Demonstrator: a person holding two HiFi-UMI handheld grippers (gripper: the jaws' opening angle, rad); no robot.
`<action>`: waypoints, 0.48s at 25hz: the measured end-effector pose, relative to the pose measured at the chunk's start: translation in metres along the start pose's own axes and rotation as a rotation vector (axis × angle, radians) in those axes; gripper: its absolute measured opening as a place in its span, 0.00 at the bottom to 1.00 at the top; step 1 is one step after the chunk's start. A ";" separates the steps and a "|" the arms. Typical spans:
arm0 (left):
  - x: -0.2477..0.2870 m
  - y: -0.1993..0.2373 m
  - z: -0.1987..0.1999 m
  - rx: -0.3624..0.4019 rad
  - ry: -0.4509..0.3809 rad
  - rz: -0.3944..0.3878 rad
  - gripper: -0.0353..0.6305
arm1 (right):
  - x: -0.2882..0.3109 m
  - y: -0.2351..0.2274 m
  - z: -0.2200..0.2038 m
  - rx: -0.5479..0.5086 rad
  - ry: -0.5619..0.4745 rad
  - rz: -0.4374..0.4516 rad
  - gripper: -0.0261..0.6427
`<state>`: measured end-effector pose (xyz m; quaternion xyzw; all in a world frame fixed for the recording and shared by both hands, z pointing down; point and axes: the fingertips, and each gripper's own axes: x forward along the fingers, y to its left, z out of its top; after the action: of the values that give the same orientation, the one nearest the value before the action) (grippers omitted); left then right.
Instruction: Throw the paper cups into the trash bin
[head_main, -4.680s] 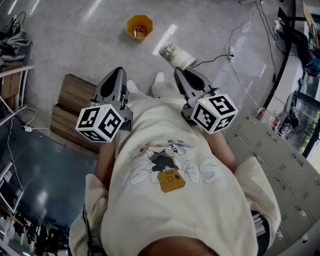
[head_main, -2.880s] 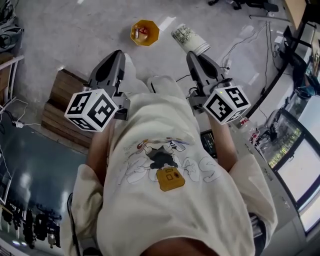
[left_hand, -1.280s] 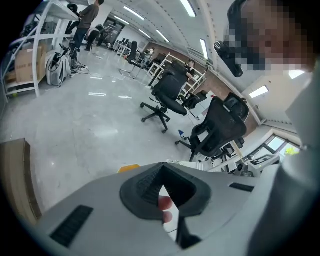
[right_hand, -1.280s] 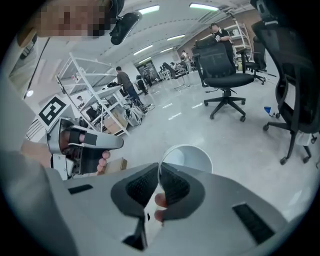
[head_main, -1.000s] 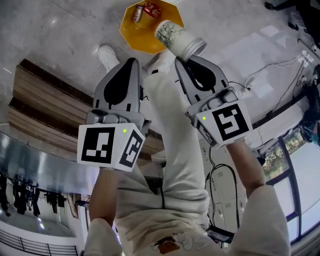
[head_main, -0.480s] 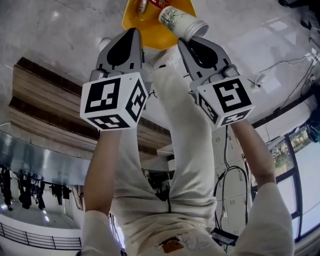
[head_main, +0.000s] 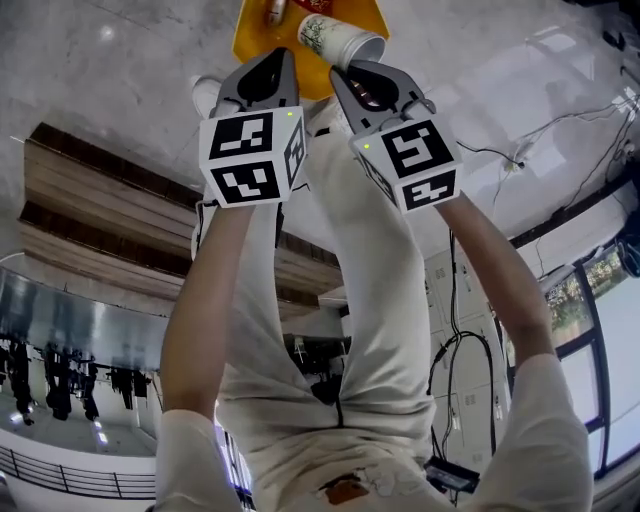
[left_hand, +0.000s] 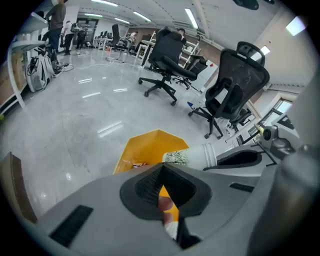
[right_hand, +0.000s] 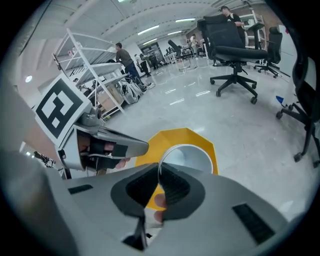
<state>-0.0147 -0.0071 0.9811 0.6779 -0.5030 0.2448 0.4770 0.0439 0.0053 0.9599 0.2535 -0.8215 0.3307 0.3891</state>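
A white paper cup (head_main: 335, 40) with a dark leaf print hangs over the yellow trash bin (head_main: 300, 60) on the grey floor. My right gripper (head_main: 345, 70) is shut on the cup's rim; in the right gripper view the rim edge sits pinched between the pads and the cup (right_hand: 187, 157) opens toward the camera, above the bin (right_hand: 207, 147). My left gripper (head_main: 283, 62) is just left of it, shut, holding nothing. The left gripper view shows the cup (left_hand: 192, 156) lying sideways over the bin (left_hand: 145, 150). Reddish trash (head_main: 272, 13) lies in the bin.
A wooden pallet (head_main: 100, 200) lies on the floor to the left. A white shoe (head_main: 205, 95) stands near the bin. Cables (head_main: 500, 155) run across the floor at right. Office chairs (left_hand: 165, 55) stand beyond the bin, and a metal rack (right_hand: 85, 55) is further off.
The two grippers have drawn closer together and further forward. The cup, still held by the right gripper, has shifted left over the bin. The bin now sits at the view's top edge.
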 end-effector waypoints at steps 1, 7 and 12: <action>0.005 0.000 -0.002 0.011 0.008 0.001 0.06 | 0.003 -0.002 -0.002 0.001 0.005 -0.003 0.08; 0.034 0.011 -0.012 0.033 0.067 0.026 0.06 | 0.030 -0.020 -0.020 0.012 0.057 -0.038 0.08; 0.045 0.017 -0.024 0.036 0.130 0.034 0.06 | 0.047 -0.021 -0.040 0.051 0.166 -0.008 0.08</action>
<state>-0.0098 -0.0064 1.0344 0.6602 -0.4782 0.3053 0.4922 0.0501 0.0133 1.0244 0.2385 -0.7766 0.3699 0.4508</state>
